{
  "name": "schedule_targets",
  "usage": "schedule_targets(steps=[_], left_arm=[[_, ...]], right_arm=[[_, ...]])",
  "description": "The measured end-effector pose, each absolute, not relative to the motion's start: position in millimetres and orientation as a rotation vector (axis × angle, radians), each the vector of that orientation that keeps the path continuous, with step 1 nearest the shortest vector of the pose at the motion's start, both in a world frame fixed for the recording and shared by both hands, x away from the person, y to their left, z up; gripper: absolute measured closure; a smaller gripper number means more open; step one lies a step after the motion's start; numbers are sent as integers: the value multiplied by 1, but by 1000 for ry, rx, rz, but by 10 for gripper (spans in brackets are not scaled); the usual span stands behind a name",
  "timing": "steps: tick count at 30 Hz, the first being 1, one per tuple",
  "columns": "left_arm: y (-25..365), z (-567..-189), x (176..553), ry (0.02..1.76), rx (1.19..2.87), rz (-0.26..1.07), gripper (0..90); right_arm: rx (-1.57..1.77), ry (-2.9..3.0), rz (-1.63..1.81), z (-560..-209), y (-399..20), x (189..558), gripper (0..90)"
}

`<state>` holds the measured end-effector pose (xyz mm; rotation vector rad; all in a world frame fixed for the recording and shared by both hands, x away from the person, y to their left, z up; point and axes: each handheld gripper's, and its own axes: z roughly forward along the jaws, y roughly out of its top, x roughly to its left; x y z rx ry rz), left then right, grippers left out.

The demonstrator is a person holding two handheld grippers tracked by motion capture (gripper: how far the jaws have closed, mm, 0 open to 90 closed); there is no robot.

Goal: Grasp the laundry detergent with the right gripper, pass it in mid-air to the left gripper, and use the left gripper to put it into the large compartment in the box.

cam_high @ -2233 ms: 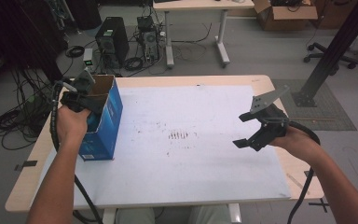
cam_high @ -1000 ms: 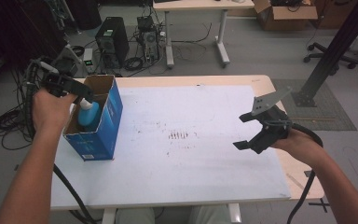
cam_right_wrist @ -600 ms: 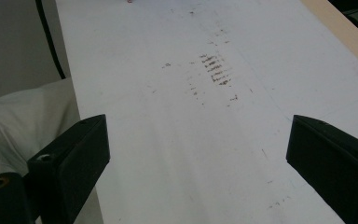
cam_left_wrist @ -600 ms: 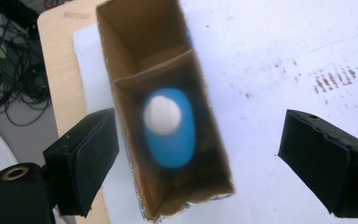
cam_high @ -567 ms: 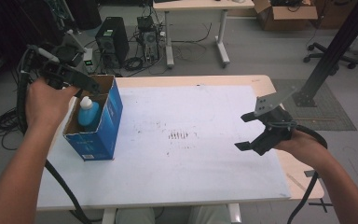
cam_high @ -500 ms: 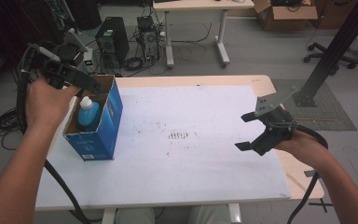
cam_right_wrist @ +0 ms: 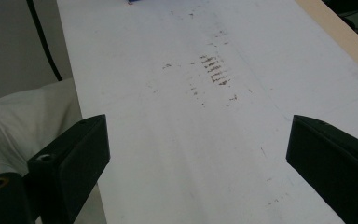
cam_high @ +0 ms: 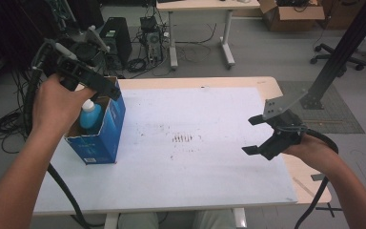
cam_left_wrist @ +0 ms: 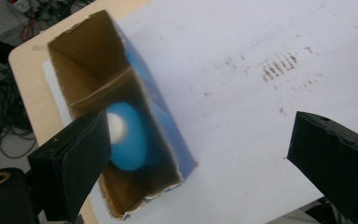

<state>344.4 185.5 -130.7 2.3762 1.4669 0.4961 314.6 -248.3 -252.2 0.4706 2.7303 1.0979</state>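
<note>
Left hand-held gripper (cam_high: 106, 89) raised over box (cam_high: 97, 138), jaws just opening, empty.

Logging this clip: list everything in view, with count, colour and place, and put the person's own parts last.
box: 1, blue with brown inside, open top, left part of table
bottle: 1, light blue with white cap, upright inside the box
table: 1, white top with wooden rim, brown smudges mid-surface
computer tower: 1, black, floor beyond table
office chair: 1, black, floor at far right
left gripper: 1, black, above box, jaws just opened, nothing between them
right gripper: 1, black, above table's right side, jaws open, nothing between them
</note>
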Motion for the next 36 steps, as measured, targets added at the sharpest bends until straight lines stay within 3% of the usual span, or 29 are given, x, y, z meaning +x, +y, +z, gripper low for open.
schedule_targets(steps=[36], left_arm=[[114, -139, 360, 1120, 2535, 407, 59]], right_arm=[[513, 2734, 1080, -254, -254, 315, 56]])
